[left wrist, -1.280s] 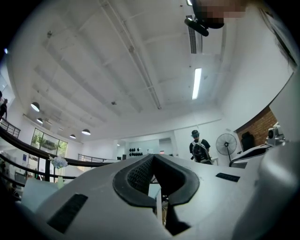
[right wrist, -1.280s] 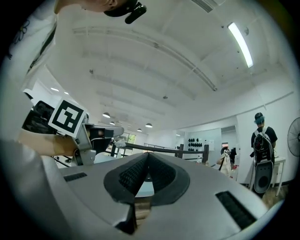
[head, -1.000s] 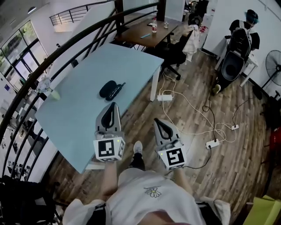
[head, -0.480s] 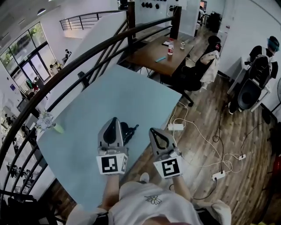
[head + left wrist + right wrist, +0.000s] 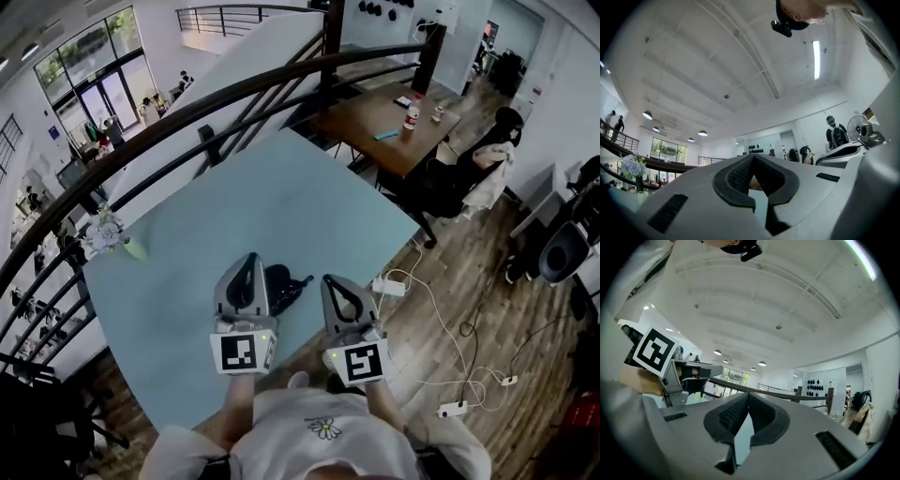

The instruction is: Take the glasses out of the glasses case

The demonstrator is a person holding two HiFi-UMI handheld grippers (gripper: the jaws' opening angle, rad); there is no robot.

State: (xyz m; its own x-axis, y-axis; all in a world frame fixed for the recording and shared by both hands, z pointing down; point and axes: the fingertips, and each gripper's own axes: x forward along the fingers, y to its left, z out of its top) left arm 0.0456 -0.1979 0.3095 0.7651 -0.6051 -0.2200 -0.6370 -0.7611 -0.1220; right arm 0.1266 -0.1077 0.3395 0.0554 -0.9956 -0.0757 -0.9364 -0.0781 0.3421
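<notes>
The blue table (image 5: pixel 234 206) takes up the middle of my view, and I place everything else by it. On the table's far left corner stands a small bunch of flowers (image 5: pixel 103 232), well apart from my work.

The black glasses case (image 5: pixel 281 284) lies on the table close to its near edge. It is partly hidden behind my left tongs (image 5: pixel 247 261), which hang over that near edge just beside the case but not touching it. My right tongs (image 5: pixel 334 281) sit just off the table's near edge, over the wooden floor. Both pairs are squeezed together with nothing in them, and in each pair the ribbed pads (image 5: pixel 738 176) meet at the tip.

A thin dark piece sticks out from the case on the side toward the table's right edge. I cannot tell whether it is a lid standing ajar or part of the glasses.

I judge the case to be a light, stiff shell with a smooth skin. It is likely to skate across the table if pushed with one pair alone. I would pin the lower half with one pair and lift the lid by its front lip with the other. The glasses inside will be light and fragile, with slick lenses, so I would take them by the bridge or a temple arm and never by the glass.
</notes>
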